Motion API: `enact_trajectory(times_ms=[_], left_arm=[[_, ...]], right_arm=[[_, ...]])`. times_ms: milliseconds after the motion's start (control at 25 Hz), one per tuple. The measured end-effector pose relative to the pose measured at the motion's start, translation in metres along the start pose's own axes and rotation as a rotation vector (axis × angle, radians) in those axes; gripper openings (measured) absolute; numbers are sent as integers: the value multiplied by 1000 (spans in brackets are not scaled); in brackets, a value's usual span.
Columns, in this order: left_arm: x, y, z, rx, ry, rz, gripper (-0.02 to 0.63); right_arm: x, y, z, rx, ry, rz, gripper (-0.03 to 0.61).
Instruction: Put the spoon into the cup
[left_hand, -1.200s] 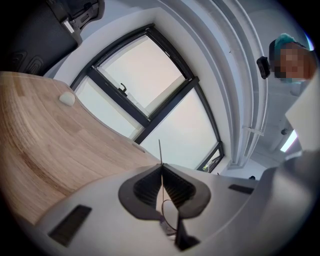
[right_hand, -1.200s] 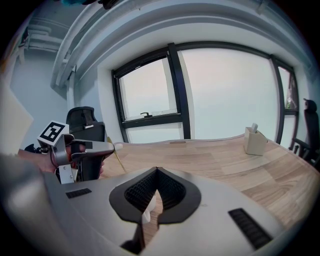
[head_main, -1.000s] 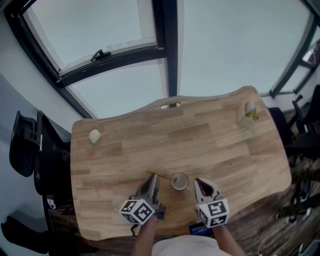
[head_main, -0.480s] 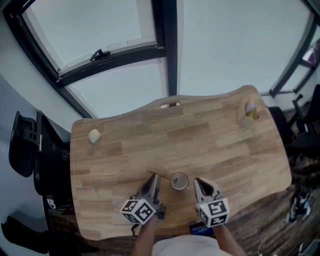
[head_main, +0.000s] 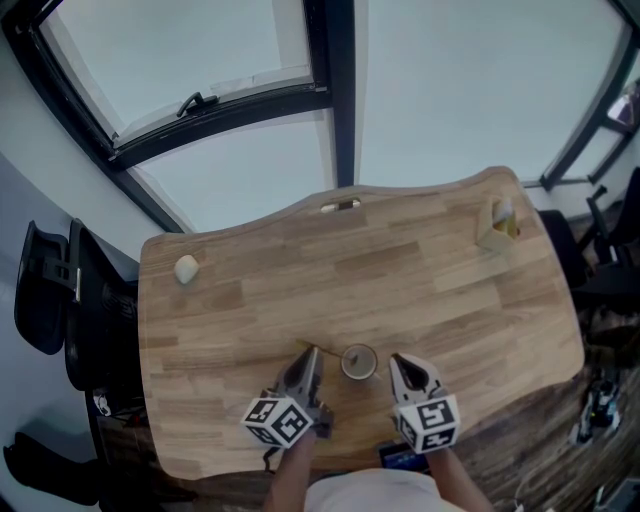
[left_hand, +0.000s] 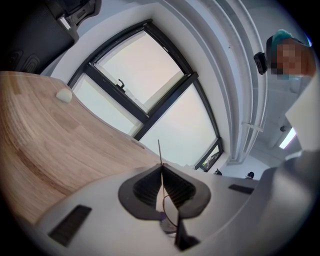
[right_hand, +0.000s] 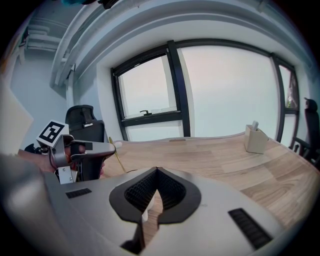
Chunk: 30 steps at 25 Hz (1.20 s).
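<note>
- Fingers (left_hand: 146, 189) of the left gripper (head_main: 309, 354) were pressed together on the spoon (right_hand: 116, 155), whose thin handle stuck out past the tips toward 11 o'clock.
- Upright on the table (head_main: 430, 300) stood the cup (head_main: 359, 361), just beside those tips at their 3 o'clock; the spoon was not in it.
- At the cup's 3 o'clock, the right gripper (head_main: 394, 361) had its jaws closed at the tips, gripping nothing.
- Well apart, a small box (head_main: 497, 228) sat at 1 o'clock and a pale lump (head_main: 186, 268) at 10 o'clock.
</note>
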<state>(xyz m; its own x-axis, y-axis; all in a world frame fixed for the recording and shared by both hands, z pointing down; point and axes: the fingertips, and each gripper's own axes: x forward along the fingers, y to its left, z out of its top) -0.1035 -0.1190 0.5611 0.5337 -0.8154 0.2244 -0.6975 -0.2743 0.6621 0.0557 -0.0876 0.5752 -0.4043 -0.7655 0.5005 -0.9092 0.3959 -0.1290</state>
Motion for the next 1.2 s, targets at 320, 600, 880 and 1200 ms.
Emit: enact_trajectory(times_ms=[320, 600, 880, 1200], left_arm=[[5, -3, -5, 39, 28, -6, 5], [10, -4, -8, 53, 41, -11, 5], [14, -8, -13, 95, 66, -13, 5], [17, -9, -18, 109, 80, -16, 5]], right_arm=[[2, 0, 3, 4, 11, -4, -3], [2, 0, 3, 16, 22, -3, -3], [2, -4, 3, 13, 25, -10, -3], [3, -8, -4, 14, 32, -11, -3]])
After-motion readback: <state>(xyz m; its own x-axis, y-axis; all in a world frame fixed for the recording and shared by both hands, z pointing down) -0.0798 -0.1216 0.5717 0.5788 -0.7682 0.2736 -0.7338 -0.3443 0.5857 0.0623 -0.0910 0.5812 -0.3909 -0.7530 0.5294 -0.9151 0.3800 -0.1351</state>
